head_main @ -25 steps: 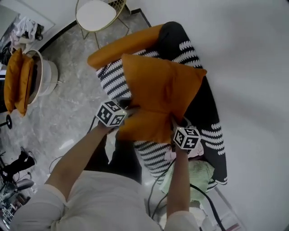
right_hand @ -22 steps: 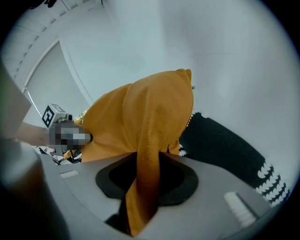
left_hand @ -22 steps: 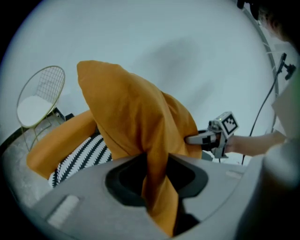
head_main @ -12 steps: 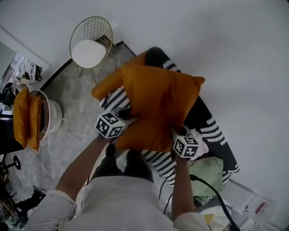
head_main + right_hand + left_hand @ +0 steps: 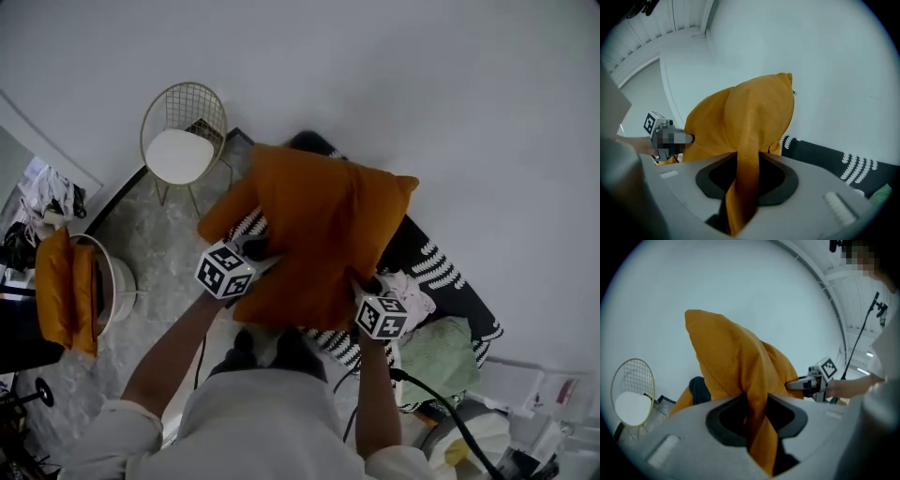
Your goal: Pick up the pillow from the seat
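Observation:
The orange pillow point(image 5: 319, 230) hangs in the air above the black-and-white striped seat point(image 5: 441, 272), held by both grippers at its near edge. My left gripper point(image 5: 251, 262) is shut on the pillow's left side; in the left gripper view a fold of orange pillow point(image 5: 740, 380) runs down between its jaws. My right gripper point(image 5: 361, 286) is shut on the pillow's right side, and the right gripper view shows the orange pillow point(image 5: 750, 136) pinched between its jaws. A second orange cushion point(image 5: 225, 211) lies on the seat behind the pillow, mostly hidden.
A gold wire chair point(image 5: 183, 141) with a white seat pad stands at the back left by the wall. A round white stand point(image 5: 108, 281) with orange cushions point(image 5: 66, 291) is at the left. Pale green and pink cloth point(image 5: 436, 352) lies on the seat's right end.
Both grippers have lifted the pillow up off the seat and toward the wall. The view has tilted up, so the seat and the floor now sit lower and smaller.

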